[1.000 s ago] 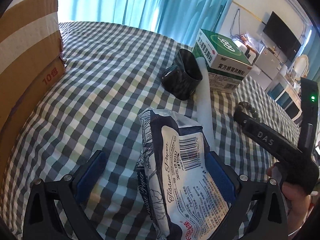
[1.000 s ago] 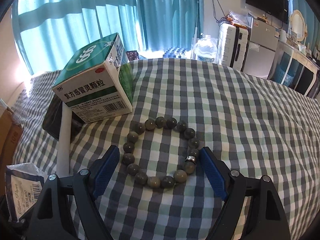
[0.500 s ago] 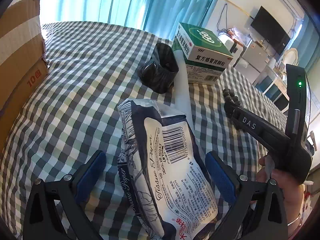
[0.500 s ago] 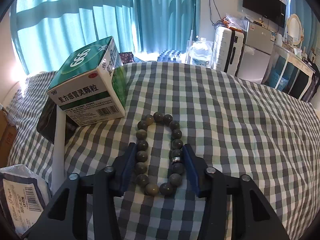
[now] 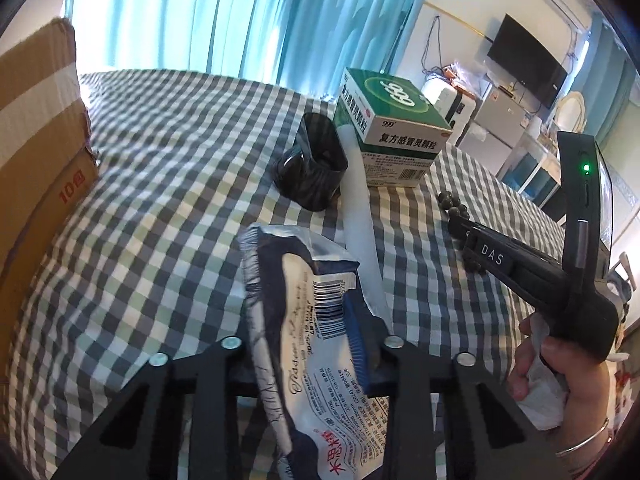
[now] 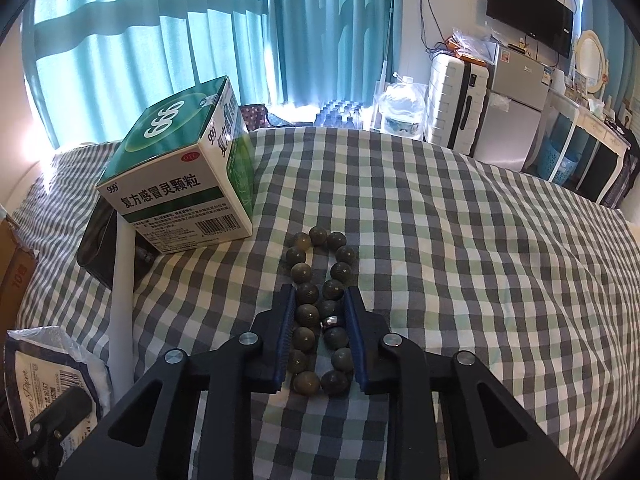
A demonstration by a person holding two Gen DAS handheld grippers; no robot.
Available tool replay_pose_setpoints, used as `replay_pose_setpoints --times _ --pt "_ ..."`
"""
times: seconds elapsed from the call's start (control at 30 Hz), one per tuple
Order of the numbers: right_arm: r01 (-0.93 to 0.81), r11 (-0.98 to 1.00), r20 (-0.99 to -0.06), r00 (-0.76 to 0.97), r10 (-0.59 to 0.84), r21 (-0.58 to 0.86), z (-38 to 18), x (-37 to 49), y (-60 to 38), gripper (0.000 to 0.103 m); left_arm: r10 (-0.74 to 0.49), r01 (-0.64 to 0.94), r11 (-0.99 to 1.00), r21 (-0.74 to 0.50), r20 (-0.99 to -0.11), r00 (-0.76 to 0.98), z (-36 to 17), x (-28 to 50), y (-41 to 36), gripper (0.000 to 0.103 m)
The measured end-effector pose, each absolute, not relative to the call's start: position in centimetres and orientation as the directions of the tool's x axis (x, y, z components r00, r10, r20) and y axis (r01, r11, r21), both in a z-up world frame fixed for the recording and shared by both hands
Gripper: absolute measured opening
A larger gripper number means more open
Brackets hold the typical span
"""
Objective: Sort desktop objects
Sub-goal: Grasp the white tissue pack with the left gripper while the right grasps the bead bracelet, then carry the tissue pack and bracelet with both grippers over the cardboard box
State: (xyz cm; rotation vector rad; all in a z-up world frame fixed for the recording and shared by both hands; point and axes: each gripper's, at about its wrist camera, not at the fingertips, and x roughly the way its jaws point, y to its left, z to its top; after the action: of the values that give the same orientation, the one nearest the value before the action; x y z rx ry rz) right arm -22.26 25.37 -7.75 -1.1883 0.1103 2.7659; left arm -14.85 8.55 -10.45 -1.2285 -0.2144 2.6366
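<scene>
Left tongs [image 5: 304, 320] closing, pads pinching the tissue pack [image 5: 312, 344] on the checked table [image 5: 160, 208]. Right tongs [image 6: 319, 336] closing, squeezing the bead bracelet [image 6: 320, 304] into a narrow loop. Green medicine box [image 6: 180, 176] at ten o'clock of the bracelet; black cup [image 5: 312, 172] just left of the box.

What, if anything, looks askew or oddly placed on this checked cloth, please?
The green medicine box sits tilted, its left end propped on the black case and white tube beneath it rather than flat on the checked cloth.
</scene>
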Motion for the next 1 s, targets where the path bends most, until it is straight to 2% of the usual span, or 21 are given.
replay_pose_setpoints --times 0.2,0.3,0.37,0.47,0.67,0.77,0.9,1.0 --pt "-0.151 -0.988 -0.720 -0.689 0.086 0.026 -7.0 -22.1 25.8 0.021 0.253 -0.132 -0.966 -0.221 -0.718 -0.648 -9.7 -14.8 7.8 0.019" --pt "-0.139 -0.990 -0.712 -0.698 0.081 0.024 -6.2 -21.4 25.9 0.010 0.250 -0.117 -0.966 -0.231 -0.715 -0.653 -9.3 -14.8 7.3 0.017" --pt "-0.131 -0.991 -0.710 -0.699 0.082 0.014 -5.8 -20.5 25.8 0.010 0.241 -0.114 -0.968 -0.223 -0.704 -0.668 -8.6 -14.4 6.9 0.015" --pt "-0.114 -0.994 -0.718 -0.691 0.085 -0.008 -5.4 -19.0 25.5 0.005 0.233 -0.113 -0.970 -0.214 -0.693 -0.683 -7.7 -13.8 6.6 0.015" --pt "-0.117 -0.993 -0.713 -0.698 0.066 0.022 -3.9 -16.7 25.6 0.004 0.220 -0.099 -0.972 -0.211 -0.685 -0.695 -6.4 -12.4 5.3 0.015" --pt "-0.139 -0.987 -0.708 -0.705 0.040 0.083 -3.3 -16.2 26.4 0.004 0.211 -0.086 -0.974 -0.212 -0.685 -0.698 -6.2 -12.2 4.5 0.015" --pt "-0.180 -0.969 -0.721 -0.693 0.002 0.170 -4.1 -16.2 27.3 0.004 0.200 -0.068 -0.974 -0.214 -0.689 -0.697 -6.4 -12.6 4.1 0.015" --pt "-0.196 -0.968 -0.732 -0.681 0.017 0.159 -4.8 -17.2 27.6 0.004 0.192 -0.058 -0.976 -0.211 -0.699 -0.689 -6.9 -13.2 4.2 0.015"
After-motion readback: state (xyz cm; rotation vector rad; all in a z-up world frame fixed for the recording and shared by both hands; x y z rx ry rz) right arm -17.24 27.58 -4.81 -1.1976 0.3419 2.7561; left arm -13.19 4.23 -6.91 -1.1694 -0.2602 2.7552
